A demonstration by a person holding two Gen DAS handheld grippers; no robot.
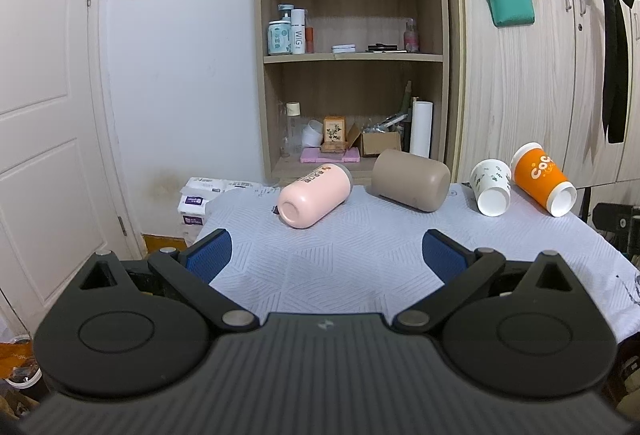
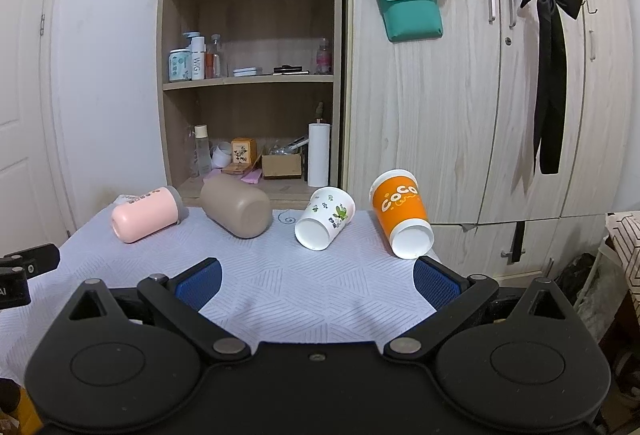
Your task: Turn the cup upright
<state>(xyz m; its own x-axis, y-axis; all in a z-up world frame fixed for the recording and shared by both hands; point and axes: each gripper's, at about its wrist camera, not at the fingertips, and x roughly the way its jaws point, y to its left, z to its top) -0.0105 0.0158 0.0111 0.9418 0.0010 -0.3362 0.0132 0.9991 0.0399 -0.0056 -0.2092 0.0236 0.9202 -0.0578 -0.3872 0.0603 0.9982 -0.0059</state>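
Four cups lie tipped along the cloth-covered bench [image 1: 320,267]: a pink plastic cup [image 1: 314,197], a taupe mug [image 1: 410,179], a white leaf-printed paper cup [image 2: 325,217] and an orange paper cup [image 2: 402,217]. The left tool [image 1: 326,255] and right tool [image 2: 316,277] both gape wide, holding nothing. Nothing is grasped yet; next, I'd judge, one tool must close around a cup's side.

We note a wooden shelf unit [image 2: 248,83] holding bottles [image 2: 192,59], a teal pouch [image 2: 412,11] and black ribbon [image 2: 550,75] on the wardrobe [image 2: 460,115], and a white door [image 1: 40,115].
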